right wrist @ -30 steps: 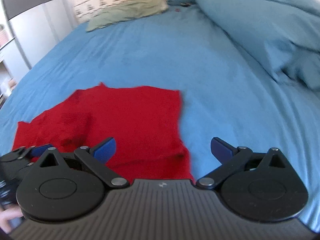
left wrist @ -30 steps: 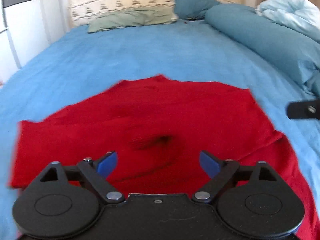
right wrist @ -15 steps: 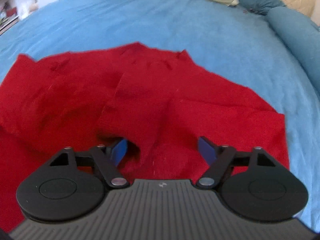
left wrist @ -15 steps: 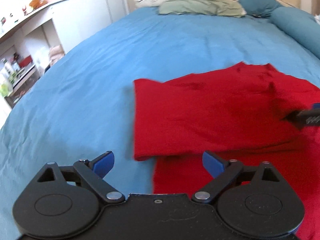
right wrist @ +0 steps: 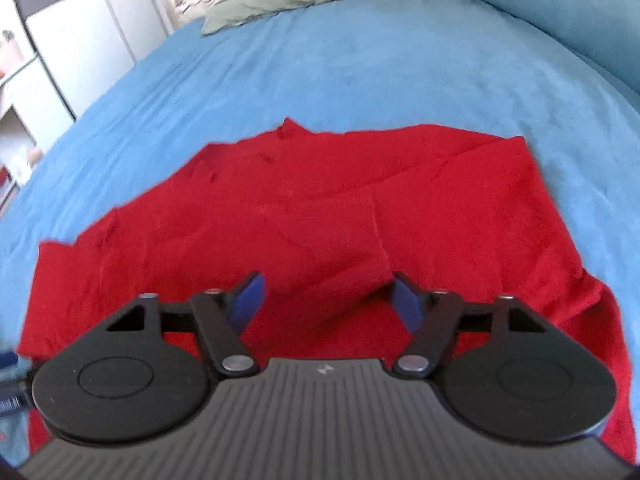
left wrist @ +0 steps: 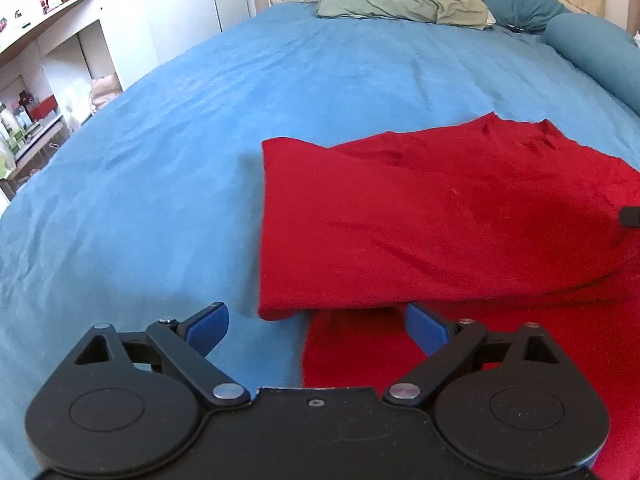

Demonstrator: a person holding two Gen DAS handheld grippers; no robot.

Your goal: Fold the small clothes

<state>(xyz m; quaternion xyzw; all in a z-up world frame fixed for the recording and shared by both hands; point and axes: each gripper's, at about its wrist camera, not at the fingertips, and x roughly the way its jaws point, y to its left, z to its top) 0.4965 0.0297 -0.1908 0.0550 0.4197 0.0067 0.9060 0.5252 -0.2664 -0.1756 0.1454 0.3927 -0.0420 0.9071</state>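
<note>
A red garment [left wrist: 440, 216] lies on the blue bed sheet [left wrist: 160, 160], with its left part folded over the rest. My left gripper [left wrist: 316, 328] is open and empty, just short of the fold's near left corner. In the right wrist view the same red garment [right wrist: 320, 208] fills the middle. My right gripper [right wrist: 326, 300] is open and empty, low over the garment's near part, where a raised flap sits between the jaws. The tip of the right gripper shows at the right edge of the left wrist view [left wrist: 630, 218].
Pillows [left wrist: 400, 4] and a teal bolster [left wrist: 592, 52] lie at the head of the bed. A white shelf unit [left wrist: 52, 60] with small items stands to the left of the bed. A teal duvet [right wrist: 560, 8] lies along the right side.
Both grippers stayed open. The left wrist view swung left to the garment's folded left edge. The right wrist view swung left over the garment, then pulled back a little.
</note>
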